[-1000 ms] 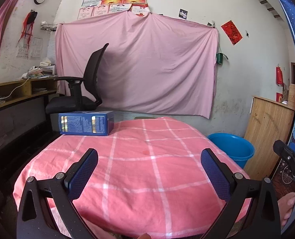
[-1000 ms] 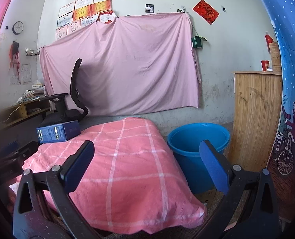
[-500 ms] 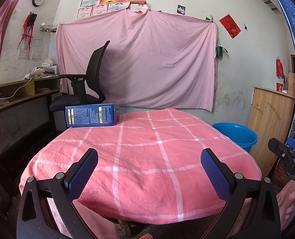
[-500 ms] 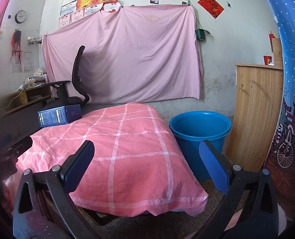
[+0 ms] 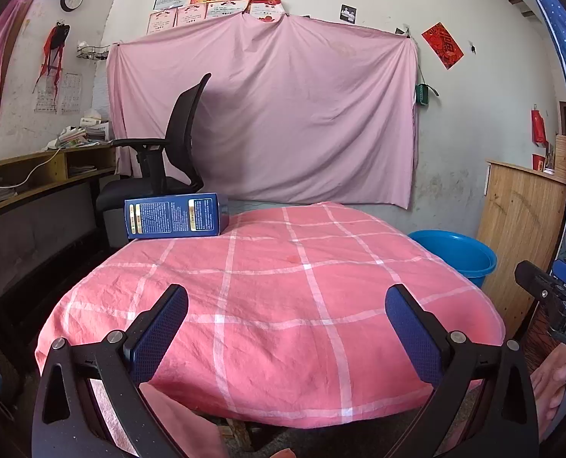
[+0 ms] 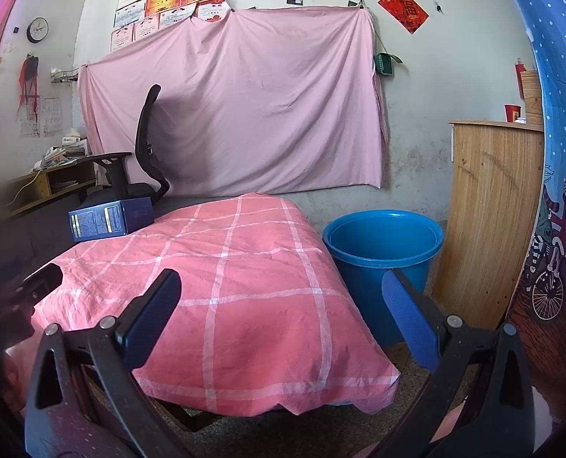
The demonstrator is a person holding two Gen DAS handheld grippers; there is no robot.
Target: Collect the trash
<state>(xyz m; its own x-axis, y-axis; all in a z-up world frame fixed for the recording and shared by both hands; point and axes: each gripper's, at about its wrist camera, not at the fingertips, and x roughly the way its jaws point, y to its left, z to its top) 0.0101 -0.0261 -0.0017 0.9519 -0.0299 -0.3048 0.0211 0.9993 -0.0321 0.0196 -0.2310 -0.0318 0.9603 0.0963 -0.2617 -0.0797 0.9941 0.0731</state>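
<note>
Box [image 5: 176, 215]: far ahead-left of left claw [image 5: 286, 328], on table [image 5: 283, 305].
Claws: left and right claw [image 6: 281, 315] both wide open, empty.
Approach: straddle the box's short sides, then close.
Bucket [image 6: 382, 246]: ahead-right of right claw, likely drop point.

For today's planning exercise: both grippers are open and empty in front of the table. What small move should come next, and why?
Probably reach the left gripper forward toward the blue box. It is the only loose item on the pink checked cloth, at the far left corner, nearer that side; the blue bucket waits on the floor to the right.
</note>
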